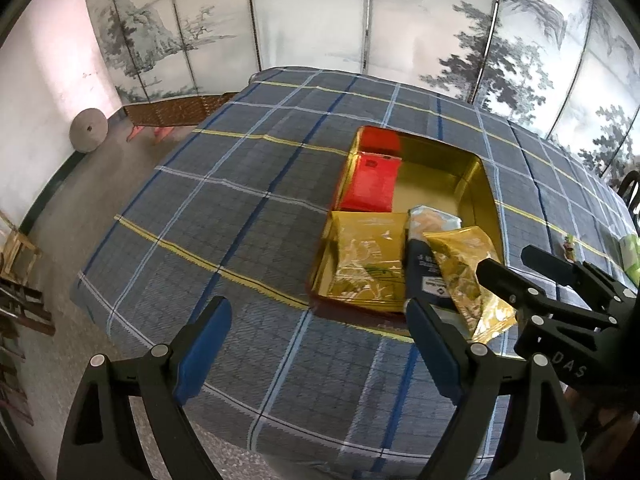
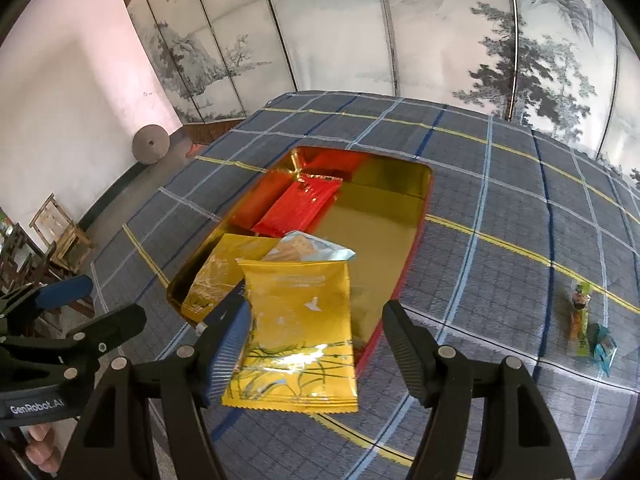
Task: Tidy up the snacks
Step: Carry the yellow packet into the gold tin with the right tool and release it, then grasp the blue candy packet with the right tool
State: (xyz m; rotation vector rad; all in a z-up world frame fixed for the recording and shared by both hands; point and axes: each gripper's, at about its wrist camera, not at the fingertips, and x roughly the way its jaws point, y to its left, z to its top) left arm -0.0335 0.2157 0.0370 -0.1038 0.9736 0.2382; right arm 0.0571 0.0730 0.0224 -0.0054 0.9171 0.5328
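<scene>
Spread wide and carrying nothing, the left hand-held gripper [image 1: 318, 306] hovers over the checked cloth of the desk [image 1: 224, 208], just short of the tin [image 1: 486, 184]; it appears to be standing by.

The right hand-held gripper [image 2: 316, 306] also has its jaws apart. A gold packet [image 2: 296, 336] stands tilted between them. It touches the left finger only and overhangs the tin's near rim. Judgement: it is being released into the tin or re-gripped; which cannot be told.

Inside the tin, a red packet [image 2: 300, 208] lies at the far left and a second gold packet [image 1: 368, 256] at the near left, with a pale blue packet [image 2: 308, 246] beside it. This row-by-row filling leaves the right half bare for further items.

Two loose snacks [image 2: 580, 320] lie well apart on the cloth, probably next for collection.
</scene>
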